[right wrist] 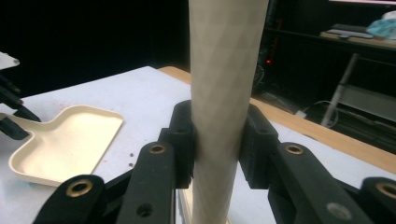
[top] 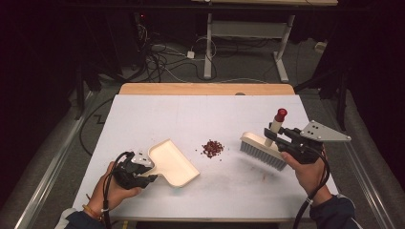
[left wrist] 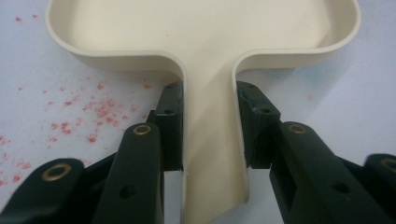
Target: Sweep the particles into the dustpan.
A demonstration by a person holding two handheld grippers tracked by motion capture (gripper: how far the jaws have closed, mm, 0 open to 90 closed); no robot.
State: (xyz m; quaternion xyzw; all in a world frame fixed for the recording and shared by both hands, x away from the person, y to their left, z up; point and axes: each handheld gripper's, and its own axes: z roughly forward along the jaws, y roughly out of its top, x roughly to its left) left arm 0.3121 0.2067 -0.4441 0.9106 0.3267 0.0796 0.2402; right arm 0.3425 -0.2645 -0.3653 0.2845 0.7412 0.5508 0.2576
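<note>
A cream dustpan (top: 172, 162) lies on the white table at the left, its mouth turned toward a small pile of red-brown crumbs (top: 212, 148). My left gripper (top: 143, 175) is shut on the dustpan's handle (left wrist: 212, 140), one black jaw on each side. At the right, a brush with grey bristles (top: 261, 151) stands on the table beside the crumbs, its cream handle (right wrist: 224, 70) topped by a red tip (top: 281, 114). My right gripper (top: 282, 139) is shut on that handle. The dustpan (right wrist: 65, 140) also appears in the right gripper view.
Faint red specks (left wrist: 93, 112) dot the table next to the dustpan. A stray crumb (top: 264, 177) lies in front of the brush. The table's wooden far edge (top: 205, 88) borders a floor with cables (top: 157, 62) and a desk frame (top: 248, 38).
</note>
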